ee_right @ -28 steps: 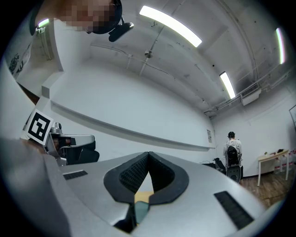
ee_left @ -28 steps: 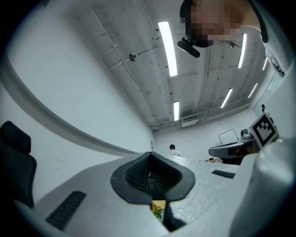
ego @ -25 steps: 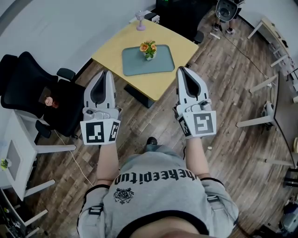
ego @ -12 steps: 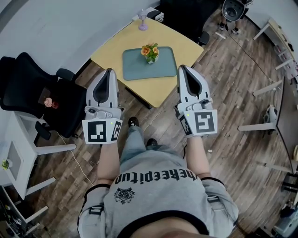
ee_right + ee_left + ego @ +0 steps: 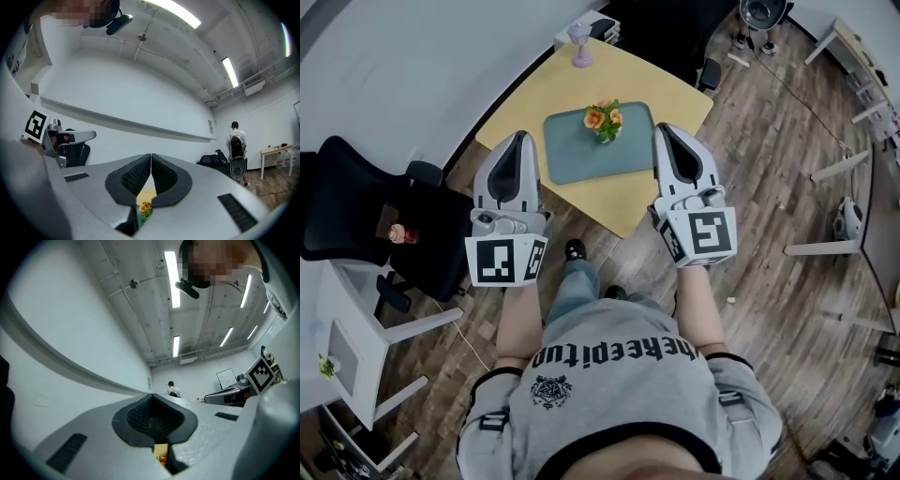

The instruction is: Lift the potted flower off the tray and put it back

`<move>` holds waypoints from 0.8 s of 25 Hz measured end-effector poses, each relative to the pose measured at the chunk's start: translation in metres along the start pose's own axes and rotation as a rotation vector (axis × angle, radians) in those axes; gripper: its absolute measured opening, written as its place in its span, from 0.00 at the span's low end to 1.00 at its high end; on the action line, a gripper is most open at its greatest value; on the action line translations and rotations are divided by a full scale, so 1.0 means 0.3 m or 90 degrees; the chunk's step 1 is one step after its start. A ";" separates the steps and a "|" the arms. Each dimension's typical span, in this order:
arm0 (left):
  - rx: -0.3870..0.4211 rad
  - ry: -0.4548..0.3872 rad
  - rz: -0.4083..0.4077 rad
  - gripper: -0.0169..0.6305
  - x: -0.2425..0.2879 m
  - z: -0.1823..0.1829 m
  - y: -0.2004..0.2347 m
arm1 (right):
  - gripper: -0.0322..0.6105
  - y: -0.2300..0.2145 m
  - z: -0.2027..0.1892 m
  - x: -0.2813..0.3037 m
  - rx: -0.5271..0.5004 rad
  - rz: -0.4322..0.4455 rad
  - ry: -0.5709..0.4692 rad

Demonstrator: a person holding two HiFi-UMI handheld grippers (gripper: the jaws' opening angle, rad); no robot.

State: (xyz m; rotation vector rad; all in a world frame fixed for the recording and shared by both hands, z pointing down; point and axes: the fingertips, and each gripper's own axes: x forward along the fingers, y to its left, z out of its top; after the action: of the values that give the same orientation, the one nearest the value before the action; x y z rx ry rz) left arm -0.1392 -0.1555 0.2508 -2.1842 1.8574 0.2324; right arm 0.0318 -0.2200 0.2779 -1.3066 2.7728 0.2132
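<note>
Head view gives me one potted flower (image 5: 603, 120), upright on one tray (image 5: 581, 155) on the yellow surface (image 5: 534, 94), at 12 o'clock between my two grippers. It lies at 10 o'clock from the nearer right gripper (image 5: 664, 131) and 2 o'clock from the left gripper (image 5: 522, 139); both pairs of fingers (image 5: 165, 178) are pressed together, empty.

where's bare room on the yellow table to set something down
Bare: the near half of the tray, in front of the potted flower, and the table strips left and right of it. The far corner holds a small purple object.
</note>
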 end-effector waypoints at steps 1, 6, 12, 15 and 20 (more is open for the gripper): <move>-0.002 0.001 -0.007 0.03 0.031 -0.012 0.021 | 0.05 -0.007 -0.017 0.034 0.003 -0.005 0.009; -0.010 0.009 -0.040 0.03 0.175 -0.083 0.119 | 0.05 -0.031 -0.136 0.195 0.023 -0.021 0.065; -0.029 0.030 -0.082 0.03 0.297 -0.187 0.187 | 0.06 -0.028 -0.334 0.304 0.054 -0.028 0.146; -0.036 0.042 -0.101 0.03 0.346 -0.242 0.203 | 0.09 -0.021 -0.451 0.335 0.071 -0.025 0.193; -0.049 0.062 -0.129 0.03 0.410 -0.330 0.221 | 0.17 0.009 -0.658 0.359 0.097 -0.005 0.276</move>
State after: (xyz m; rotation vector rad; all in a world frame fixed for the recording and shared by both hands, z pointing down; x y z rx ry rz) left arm -0.1887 -0.3111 0.3031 -2.4571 1.6831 0.1608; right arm -0.0394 -0.3307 0.4600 -1.4730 3.0459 -0.3157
